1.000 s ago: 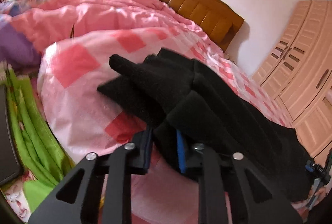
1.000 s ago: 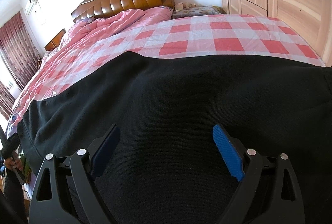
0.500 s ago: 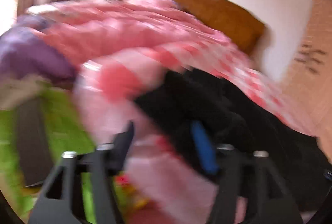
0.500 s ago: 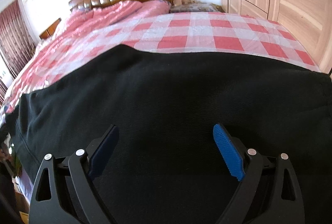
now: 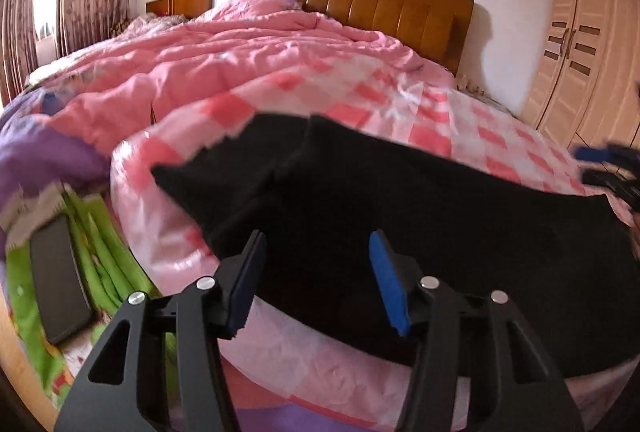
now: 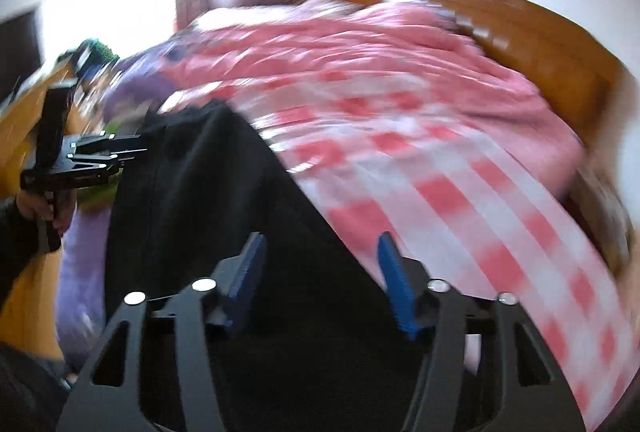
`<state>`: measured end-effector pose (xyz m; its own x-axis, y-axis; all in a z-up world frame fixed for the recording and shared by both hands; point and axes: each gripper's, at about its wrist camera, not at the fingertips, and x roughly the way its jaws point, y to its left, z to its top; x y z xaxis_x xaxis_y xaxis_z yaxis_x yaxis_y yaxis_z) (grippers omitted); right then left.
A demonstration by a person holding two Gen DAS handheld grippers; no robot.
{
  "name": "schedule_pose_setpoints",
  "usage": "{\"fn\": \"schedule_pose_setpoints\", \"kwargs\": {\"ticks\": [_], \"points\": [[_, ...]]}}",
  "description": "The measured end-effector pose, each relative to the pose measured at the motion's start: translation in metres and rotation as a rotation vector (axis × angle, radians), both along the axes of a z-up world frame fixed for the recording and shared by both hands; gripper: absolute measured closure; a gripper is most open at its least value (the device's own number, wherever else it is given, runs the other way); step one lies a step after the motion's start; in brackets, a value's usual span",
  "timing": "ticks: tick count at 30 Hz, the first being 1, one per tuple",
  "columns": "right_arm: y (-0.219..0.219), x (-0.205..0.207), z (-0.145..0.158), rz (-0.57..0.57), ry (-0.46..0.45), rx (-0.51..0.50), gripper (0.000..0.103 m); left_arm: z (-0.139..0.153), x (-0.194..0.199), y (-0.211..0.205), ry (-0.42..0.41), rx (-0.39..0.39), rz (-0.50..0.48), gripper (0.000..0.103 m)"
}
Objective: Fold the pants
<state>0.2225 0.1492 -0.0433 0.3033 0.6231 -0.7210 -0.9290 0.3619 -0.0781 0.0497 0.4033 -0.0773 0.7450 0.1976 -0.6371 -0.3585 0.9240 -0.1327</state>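
Note:
Black pants (image 5: 400, 208) lie flat along the near edge of the bed on a pink checked sheet (image 5: 460, 120). My left gripper (image 5: 316, 272) is open and empty, just above the pants' left end. My right gripper (image 6: 318, 272) is open and empty over the pants (image 6: 208, 200) in the blurred right wrist view. The right gripper also shows at the far right of the left wrist view (image 5: 608, 168). The left gripper shows at the left of the right wrist view (image 6: 92, 160).
A rumpled pink quilt (image 5: 240, 52) covers the far side of the bed, with a wooden headboard (image 5: 372, 4) behind. A wardrobe (image 5: 588, 44) stands at the right. A dark phone (image 5: 58, 280) lies on green bedding (image 5: 100, 264) at the lower left.
My left gripper let go of the bunched pants and opened; the pants now lie flat. The right gripper swung to the left, staying open.

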Motion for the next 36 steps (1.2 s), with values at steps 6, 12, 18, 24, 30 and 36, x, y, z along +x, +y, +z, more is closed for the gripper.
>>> {"fn": "schedule_pose_setpoints", "kwargs": {"ticks": [6, 12, 18, 24, 30, 36], "points": [[0.049, 0.032, -0.028, 0.242, 0.084, -0.104, 0.06, 0.023, 0.019, -0.014, 0.01, 0.067, -0.114, 0.036], [0.052, 0.044, -0.053, 0.353, 0.205, -0.149, 0.067, 0.036, 0.114, -0.013, 0.127, 0.08, -0.364, 0.034], [0.046, 0.04, -0.048, 0.382, 0.195, -0.134, 0.077, 0.021, 0.18, -0.017, 0.239, 0.143, -0.584, 0.035], [0.04, 0.041, -0.053, 0.37, 0.216, -0.126, 0.08, -0.011, 0.203, -0.019, 0.336, 0.11, -0.729, 0.035], [0.032, 0.015, -0.038, 0.342, 0.033, -0.118, 0.096, 0.004, 0.193, -0.019, 0.268, 0.15, -0.717, 0.103], [0.026, 0.026, -0.021, 0.253, -0.011, -0.07, 0.096, 0.035, 0.191, -0.014, 0.177, 0.237, -0.623, 0.103]]}}
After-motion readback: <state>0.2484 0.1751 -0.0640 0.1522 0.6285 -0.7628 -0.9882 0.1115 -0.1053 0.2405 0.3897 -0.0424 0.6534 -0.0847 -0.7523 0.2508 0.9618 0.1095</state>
